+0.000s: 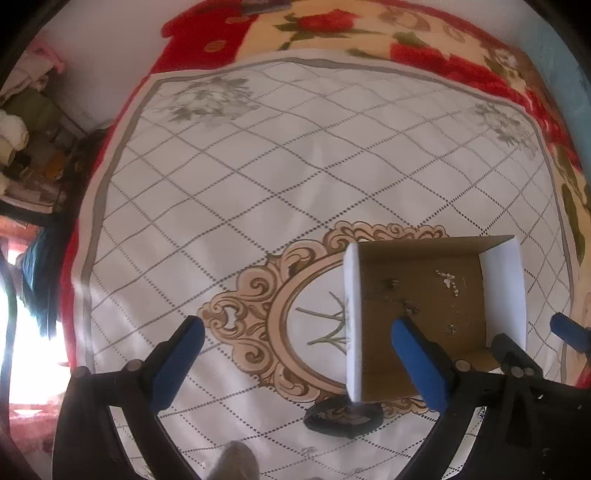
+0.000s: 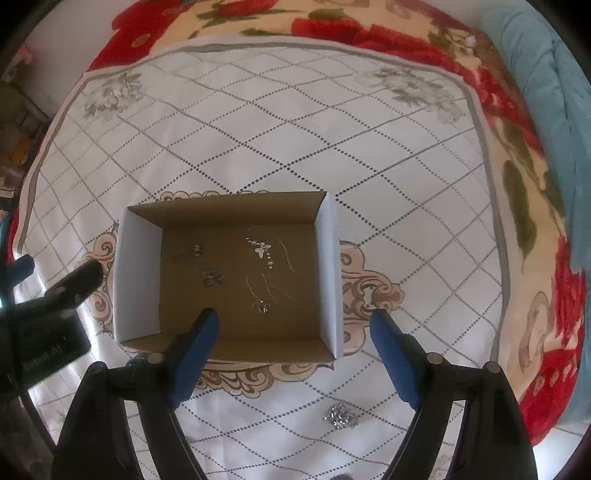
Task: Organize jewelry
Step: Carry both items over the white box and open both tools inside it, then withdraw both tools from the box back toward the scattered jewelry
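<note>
An open cardboard box [image 2: 140, 273] with white outer walls stands on the patterned cloth; it also shows in the left wrist view [image 1: 502, 288]. Inside lie several small jewelry pieces: a beaded piece with a flower [image 2: 263, 250], thin chains [image 2: 269, 288] and dark earrings [image 2: 212, 277]. A silver jewelry cluster [image 2: 340, 416] lies on the cloth in front of the box. My right gripper [image 2: 295, 325] is open and empty, above the box's near wall. My left gripper [image 1: 299, 332] is open and empty, just left of the box.
A dark ring-shaped object [image 1: 343, 413] lies on the cloth by the box's near left corner. The white diamond-pattern cloth [image 2: 280, 129] covers a red floral blanket [image 2: 406, 33]. A teal cushion [image 2: 554, 96] lies at the right. Cluttered shelves [image 1: 26, 147] stand at the left.
</note>
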`<control>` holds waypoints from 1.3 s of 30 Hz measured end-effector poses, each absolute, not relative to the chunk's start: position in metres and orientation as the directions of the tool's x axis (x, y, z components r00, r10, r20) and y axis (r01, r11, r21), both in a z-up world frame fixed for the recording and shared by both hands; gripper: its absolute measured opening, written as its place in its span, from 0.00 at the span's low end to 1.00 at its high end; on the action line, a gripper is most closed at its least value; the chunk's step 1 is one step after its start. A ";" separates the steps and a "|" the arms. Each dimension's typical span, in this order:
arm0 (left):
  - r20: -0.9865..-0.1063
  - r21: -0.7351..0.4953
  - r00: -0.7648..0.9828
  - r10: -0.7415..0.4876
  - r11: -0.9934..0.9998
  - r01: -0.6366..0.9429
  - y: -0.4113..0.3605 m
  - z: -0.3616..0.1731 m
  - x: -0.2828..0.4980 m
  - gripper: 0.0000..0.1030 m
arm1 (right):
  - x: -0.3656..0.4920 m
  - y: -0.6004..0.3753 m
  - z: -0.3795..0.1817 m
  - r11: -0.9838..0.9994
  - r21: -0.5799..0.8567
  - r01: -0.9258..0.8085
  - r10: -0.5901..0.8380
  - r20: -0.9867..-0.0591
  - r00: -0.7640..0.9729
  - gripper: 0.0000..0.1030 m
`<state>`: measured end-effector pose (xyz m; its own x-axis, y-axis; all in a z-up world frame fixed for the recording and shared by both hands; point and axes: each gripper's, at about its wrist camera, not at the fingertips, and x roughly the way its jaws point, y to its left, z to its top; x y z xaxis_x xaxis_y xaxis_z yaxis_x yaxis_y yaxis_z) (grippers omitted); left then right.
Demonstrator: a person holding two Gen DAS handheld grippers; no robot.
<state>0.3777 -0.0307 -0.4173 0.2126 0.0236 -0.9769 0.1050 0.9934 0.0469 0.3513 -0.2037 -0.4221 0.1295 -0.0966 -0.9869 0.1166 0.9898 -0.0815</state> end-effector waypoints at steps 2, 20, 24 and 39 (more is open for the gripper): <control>-0.975 0.045 0.221 0.023 0.994 0.095 -0.028 -0.412 0.374 1.00 | 0.346 -0.203 -0.416 0.990 -0.078 0.119 -0.094 -0.986 0.136 0.83; -0.926 -0.024 0.374 -0.058 0.995 0.093 -0.020 -0.307 0.301 1.00 | 0.267 -0.208 -0.302 0.979 -0.096 0.179 -0.151 -0.934 0.322 0.83; -0.909 -0.027 0.413 -0.059 0.996 0.083 -0.019 -0.277 0.282 1.00 | 0.246 -0.210 -0.270 0.978 -0.065 0.200 -0.138 -0.917 0.375 0.83; -0.934 0.038 0.352 0.062 0.997 -0.074 0.026 -0.295 0.180 1.00 | 0.138 -0.208 -0.310 0.989 0.070 0.130 0.035 -0.966 0.255 0.82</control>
